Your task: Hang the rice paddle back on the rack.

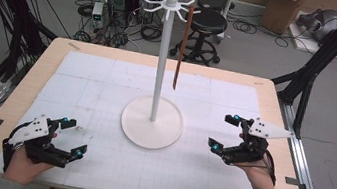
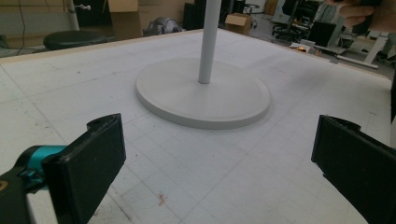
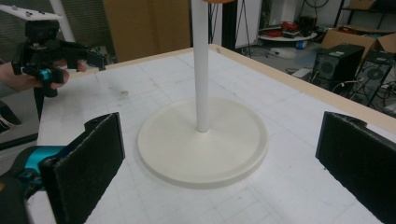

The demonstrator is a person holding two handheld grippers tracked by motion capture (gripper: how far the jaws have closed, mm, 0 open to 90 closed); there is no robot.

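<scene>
Both my tools rest low at the near edge of the white gridded mat (image 1: 95, 164) that covers the wooden table. My left gripper (image 1: 74, 137) sits at the near-left, jaws spread wide, nothing between them; in the left gripper view its black pads (image 2: 88, 163) frame bare mat. My right gripper (image 1: 224, 132) sits at the near-right, jaws likewise standing well apart and empty, its pads (image 3: 88, 163) framing the stand's foot in the right gripper view. Between the two, farther from me, stands the tall white hanger stand with a round disc base (image 1: 152, 122) and a crown of short pegs at the top. The thin reddish-brown strap (image 1: 183, 51) hangs from one peg on the right side of that crown, its long axis straight up and down, lower end free in the air well above the mat and beside the pole, not touching it. Key relation: the strap lies forward of and high above both tools, and on the stand's right, so my right gripper looks the nearer one. My judgement is that the reach must go up and inward from the right, with the jaws meeting the strap across its width. The pole stands just left of the strap, and a wide approach could knock it.
</scene>
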